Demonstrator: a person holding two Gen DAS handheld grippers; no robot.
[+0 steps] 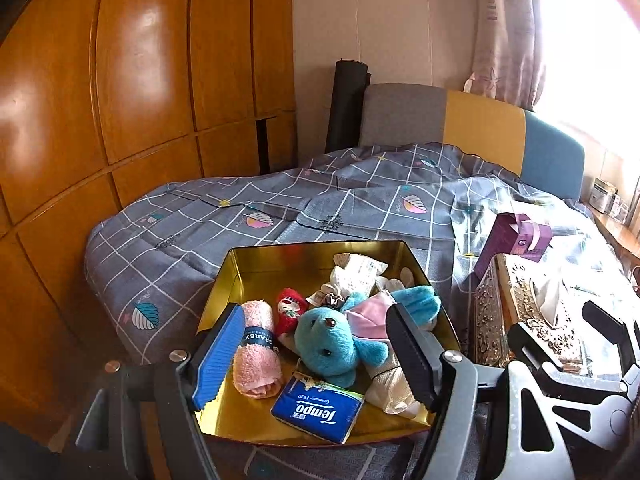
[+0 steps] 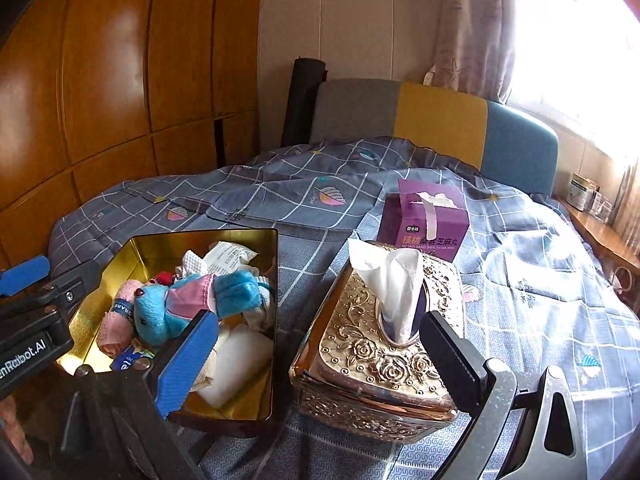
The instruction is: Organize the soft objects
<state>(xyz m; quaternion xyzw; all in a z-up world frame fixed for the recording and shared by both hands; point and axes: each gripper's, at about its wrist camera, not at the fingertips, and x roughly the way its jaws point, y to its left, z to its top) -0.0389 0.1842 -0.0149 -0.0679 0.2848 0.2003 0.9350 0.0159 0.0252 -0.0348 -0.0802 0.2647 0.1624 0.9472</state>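
A gold-lined tin (image 1: 280,264) sits on the bed (image 1: 192,248), and the soft things lie inside it: a blue plush toy (image 1: 332,340) in a pink dress, a rolled pink towel (image 1: 256,356) whose dark band reads "GRAREY" or something close to it, a small red-and-white doll (image 1: 289,310), and a blue tissue pack (image 1: 318,410) printed "Tempo" with "Germany 1929" beneath. The left tool (image 1: 316,358) hovers over the tin with its jaws spread wide and nothing between them, the plush toy showing in the gap. The right tool (image 2: 316,360) is also spread wide and empty, facing an embossed golden tissue box (image 2: 380,360) with a white tissue standing out of its slot. Just behind that box stands a purple carton (image 2: 424,224) with Chinese characters and small Latin lettering too fine to read. "Robot.AI" shows on the left tool's body in the right wrist view.
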